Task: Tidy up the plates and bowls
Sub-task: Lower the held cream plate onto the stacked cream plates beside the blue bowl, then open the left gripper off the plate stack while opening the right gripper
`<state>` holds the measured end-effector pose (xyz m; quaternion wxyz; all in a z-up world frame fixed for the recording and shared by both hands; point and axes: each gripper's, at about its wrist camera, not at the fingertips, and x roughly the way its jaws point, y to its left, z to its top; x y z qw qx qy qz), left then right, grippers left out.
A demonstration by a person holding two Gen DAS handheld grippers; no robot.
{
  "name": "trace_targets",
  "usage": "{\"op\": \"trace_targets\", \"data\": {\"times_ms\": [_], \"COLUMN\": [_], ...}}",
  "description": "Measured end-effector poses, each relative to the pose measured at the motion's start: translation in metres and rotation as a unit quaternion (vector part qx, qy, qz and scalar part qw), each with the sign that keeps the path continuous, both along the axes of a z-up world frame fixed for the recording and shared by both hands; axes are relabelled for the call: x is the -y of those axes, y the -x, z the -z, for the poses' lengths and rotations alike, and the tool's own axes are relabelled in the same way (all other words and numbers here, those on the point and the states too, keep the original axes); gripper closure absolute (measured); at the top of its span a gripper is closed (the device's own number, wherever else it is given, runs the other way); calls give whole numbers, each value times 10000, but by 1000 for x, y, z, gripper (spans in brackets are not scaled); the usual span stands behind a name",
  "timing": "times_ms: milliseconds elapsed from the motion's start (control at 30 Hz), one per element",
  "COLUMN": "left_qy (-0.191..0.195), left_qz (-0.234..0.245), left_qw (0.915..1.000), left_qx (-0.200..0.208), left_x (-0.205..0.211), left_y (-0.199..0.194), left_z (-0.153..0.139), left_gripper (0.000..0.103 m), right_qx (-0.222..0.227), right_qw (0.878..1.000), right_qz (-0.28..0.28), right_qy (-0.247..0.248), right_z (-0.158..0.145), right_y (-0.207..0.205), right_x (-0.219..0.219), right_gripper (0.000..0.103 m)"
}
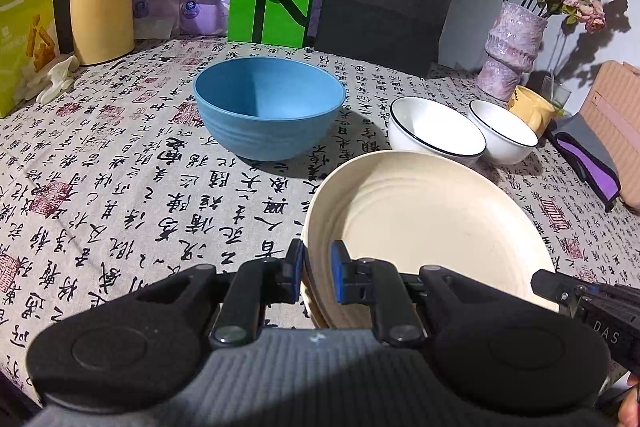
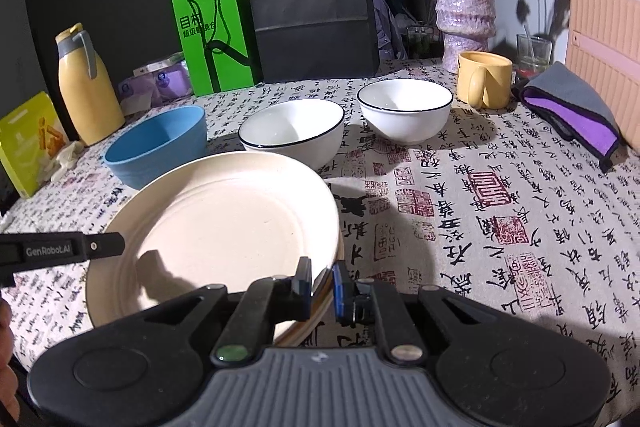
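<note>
The cream plate [image 1: 432,227] sits pinched at its near rim by both grippers: left gripper [image 1: 317,269] on one side, right gripper [image 2: 322,285] on the other. Beyond the jaws stand an empty blue bowl [image 1: 269,107] and two empty white bowls [image 2: 292,131]. "GenRobot.AI" marks the left gripper's side.

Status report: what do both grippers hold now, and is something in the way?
Left gripper and right gripper both shut on cream plate rim, opposite sides. Plate tilted. Blue bowl and two white bowls stand behind it, apart.
</note>
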<state>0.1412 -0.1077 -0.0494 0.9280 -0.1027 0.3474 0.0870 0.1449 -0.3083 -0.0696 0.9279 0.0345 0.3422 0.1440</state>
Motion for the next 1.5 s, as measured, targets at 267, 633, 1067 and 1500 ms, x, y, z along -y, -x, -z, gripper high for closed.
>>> {"op": "trace_targets", "data": {"times_ms": [267,633,1067,1500], "left_qy": [-124,-509,-889,-650], "left_qz": [26,76,143,176], "left_qw": [9999,9987,9959,9977], "left_qx": [-16,-50,-114,-33], "left_x": [1,12,20,15], "left_y": [0,-2,-4,-3], "left_z": [2,3,10,9], "left_gripper": [88,88,88,82], "right_qx": [150,211,181,95], "right_qw": [9992,9974,9976,9990], "right_qz": [-32,-44,-51,-58], "right_qy": [365,682,667,425], "right_z": [1,2,3,4], "right_y": [2,5,5,3], "right_x": [-10,-18,-18,-13], "right_gripper": [92,91,91,88]}}
